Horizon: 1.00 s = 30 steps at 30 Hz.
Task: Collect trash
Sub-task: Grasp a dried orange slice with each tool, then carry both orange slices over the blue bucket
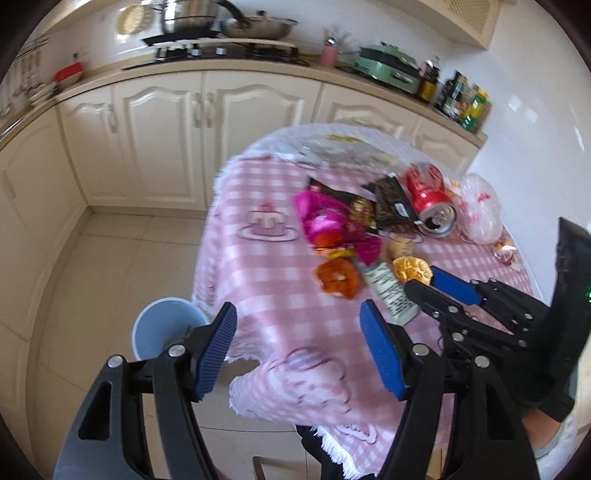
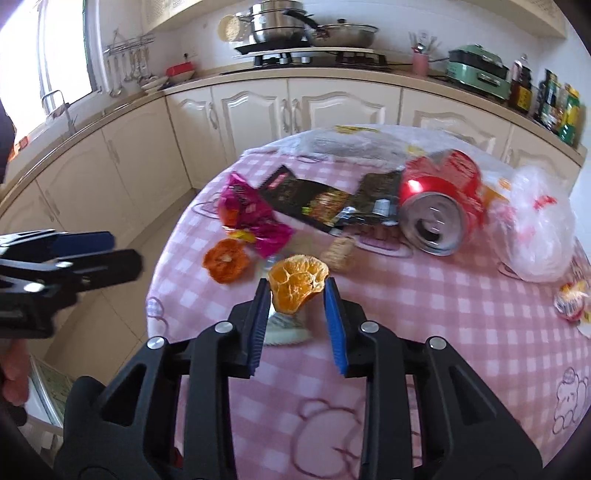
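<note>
Trash lies on a pink checked tablecloth: a crushed red can, black snack wrappers, a magenta wrapper, a dark orange peel, a clear plastic bag. My right gripper is closing around a yellow-orange peel; its pads flank the peel, with a gap on both sides. My left gripper is open and empty above the table's near-left edge. The right gripper also shows in the left wrist view next to the peel. A light blue bin stands on the floor left of the table.
Cream kitchen cabinets run behind the table, with a stove and pots on the counter. A small red-and-white wrapper lies at the table's right edge. A white printed wrapper lies by the peels.
</note>
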Tool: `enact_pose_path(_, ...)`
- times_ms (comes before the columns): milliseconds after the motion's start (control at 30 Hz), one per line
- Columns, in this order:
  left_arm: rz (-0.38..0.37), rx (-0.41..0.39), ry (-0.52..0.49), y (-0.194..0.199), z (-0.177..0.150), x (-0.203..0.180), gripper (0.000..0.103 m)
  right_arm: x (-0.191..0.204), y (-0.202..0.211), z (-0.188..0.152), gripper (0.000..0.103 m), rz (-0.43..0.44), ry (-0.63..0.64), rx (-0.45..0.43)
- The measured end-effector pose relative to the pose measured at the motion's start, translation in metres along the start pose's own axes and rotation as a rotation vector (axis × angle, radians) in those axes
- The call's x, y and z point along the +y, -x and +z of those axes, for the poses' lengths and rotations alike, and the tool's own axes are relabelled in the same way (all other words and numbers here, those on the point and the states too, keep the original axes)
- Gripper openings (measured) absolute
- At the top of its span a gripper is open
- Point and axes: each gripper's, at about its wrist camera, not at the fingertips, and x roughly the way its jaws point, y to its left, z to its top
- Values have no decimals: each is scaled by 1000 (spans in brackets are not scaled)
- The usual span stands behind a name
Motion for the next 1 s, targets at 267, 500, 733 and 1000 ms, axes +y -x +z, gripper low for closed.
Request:
enact_pose_path(267, -5, 69, -91, -52, 14, -32, 67, -27, 15, -5, 30, 26, -77, -15)
enact_pose_path(500, 80, 67, -186, -61, 19, -46, 37, -32, 17, -5, 29, 49, -99, -23)
enact_pose_path(733, 9, 55, -157, -47, 12, -39, 37, -24, 25, -1, 30, 55, -89, -41)
enact_pose_path(1000, -67, 7, -71, -11, 3, -15, 37, 5, 30, 7, 30, 85, -43, -52)
